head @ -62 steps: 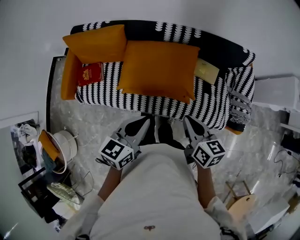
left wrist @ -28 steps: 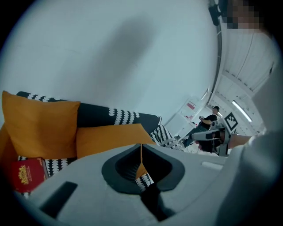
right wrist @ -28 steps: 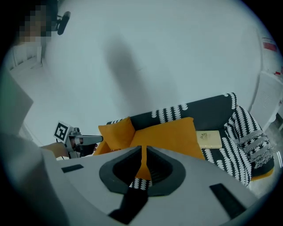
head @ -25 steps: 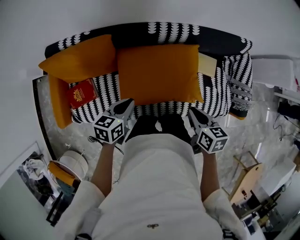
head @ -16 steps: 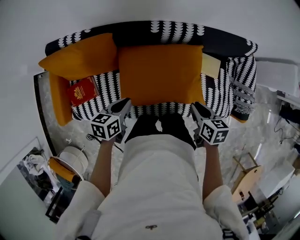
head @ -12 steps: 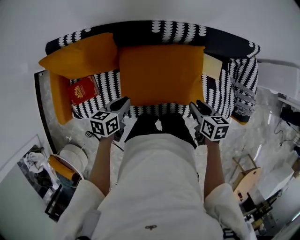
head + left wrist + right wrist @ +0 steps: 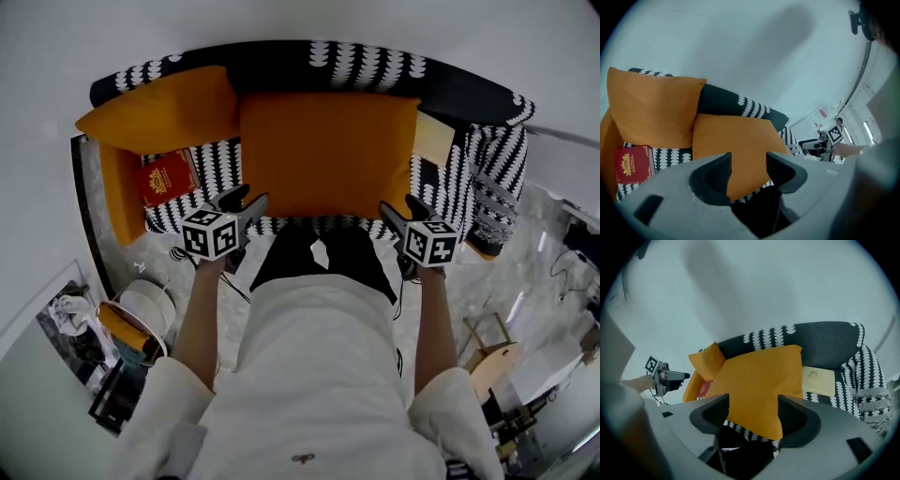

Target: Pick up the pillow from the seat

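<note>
A large orange pillow (image 7: 323,155) lies flat on the middle of the black-and-white patterned sofa (image 7: 450,94). My left gripper (image 7: 249,199) hovers just short of the pillow's front left corner, and my right gripper (image 7: 398,206) just short of its front right corner. Both point down at the seat. The jaws of both have just been opening and stand apart with nothing between them. The pillow (image 7: 731,145) shows beyond the gap of the left gripper (image 7: 748,161). In the right gripper view the pillow (image 7: 759,380) fills the gap of the right gripper (image 7: 753,404).
A second orange pillow (image 7: 159,112) leans in the sofa's left corner above a red book (image 7: 161,178). A pale yellow booklet (image 7: 433,139) lies on the seat to the right. A white round basket (image 7: 141,309) and a wooden stool (image 7: 497,356) stand on the marble floor.
Both grippers have dropped and moved in toward the pillow's front corners. Their jaws, shut a second ago, now stand apart.
</note>
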Demonstrator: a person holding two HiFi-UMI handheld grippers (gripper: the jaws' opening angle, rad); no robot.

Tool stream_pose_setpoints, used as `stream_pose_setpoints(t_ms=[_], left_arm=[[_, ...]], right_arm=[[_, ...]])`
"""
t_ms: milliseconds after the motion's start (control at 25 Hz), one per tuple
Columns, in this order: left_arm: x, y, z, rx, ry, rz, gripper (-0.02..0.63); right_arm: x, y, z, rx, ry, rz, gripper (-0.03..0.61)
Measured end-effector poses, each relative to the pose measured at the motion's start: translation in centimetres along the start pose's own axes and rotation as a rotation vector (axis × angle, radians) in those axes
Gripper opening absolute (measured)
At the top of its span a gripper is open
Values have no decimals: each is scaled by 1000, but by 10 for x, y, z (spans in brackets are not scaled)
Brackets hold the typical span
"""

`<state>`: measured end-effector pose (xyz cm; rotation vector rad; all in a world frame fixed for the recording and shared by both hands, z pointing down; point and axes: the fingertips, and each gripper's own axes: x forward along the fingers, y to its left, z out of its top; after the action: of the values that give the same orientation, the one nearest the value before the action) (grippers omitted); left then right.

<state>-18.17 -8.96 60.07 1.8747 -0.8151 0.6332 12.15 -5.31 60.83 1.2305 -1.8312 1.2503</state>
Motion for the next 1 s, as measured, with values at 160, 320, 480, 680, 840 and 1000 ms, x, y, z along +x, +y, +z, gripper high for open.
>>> stream_pose_setpoints(t_ms=[160, 320, 480, 680, 840, 1000], left_arm=[[15, 12, -2, -11, 28, 16, 261], [26, 30, -3, -40, 32, 48, 294], [32, 46, -5, -52, 44, 92, 330], [52, 63, -17, -68, 89, 89, 396], [69, 79, -24, -59, 136, 96, 454], [79, 99, -19, -92, 131, 115, 478]], right_arm=[[14, -21, 1, 6, 31, -16, 307], [27, -37, 3, 14, 52, -31, 328], [36, -50, 7, 22, 61, -39, 345], [48, -62, 5, 25, 76, -19, 378], [63, -68, 3, 12, 94, -24, 411], [75, -70, 12, 12, 81, -8, 433]])
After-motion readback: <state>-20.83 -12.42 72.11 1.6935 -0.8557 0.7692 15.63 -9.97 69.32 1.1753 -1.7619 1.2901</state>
